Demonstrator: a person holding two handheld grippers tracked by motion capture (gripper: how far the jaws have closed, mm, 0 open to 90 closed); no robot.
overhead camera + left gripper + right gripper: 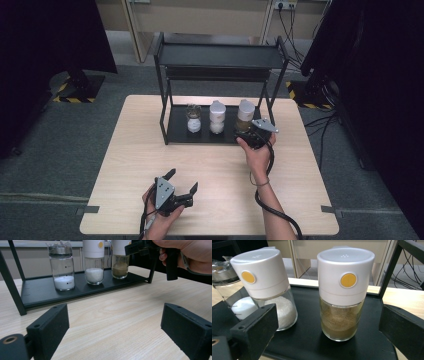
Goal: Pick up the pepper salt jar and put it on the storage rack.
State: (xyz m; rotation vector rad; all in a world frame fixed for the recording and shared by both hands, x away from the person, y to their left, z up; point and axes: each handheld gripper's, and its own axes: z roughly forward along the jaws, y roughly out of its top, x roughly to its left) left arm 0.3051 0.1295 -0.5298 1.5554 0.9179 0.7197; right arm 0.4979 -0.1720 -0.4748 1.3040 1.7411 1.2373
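Observation:
Three jars stand in a row on the lower tray (177, 131) of a black two-level rack. The left one (193, 119) (61, 267) is clear glass with a metal cap and white powder. In the middle is a white-capped shaker (217, 117) (263, 286) of white grains. At the right a white-capped shaker (244, 115) (342, 293) holds brown powder. My right gripper (251, 131) (327, 330) is open, just in front of the brown shaker, its jaws either side of it and apart from the glass. My left gripper (181, 182) (115, 327) is open over the near table.
The rack's upper shelf (220, 56) overhangs the jars, with black posts (390, 267) at its corners. The light wooden table (130, 165) lies between the rack and my left gripper. Dark stands and cables (295, 30) sit on the floor beyond.

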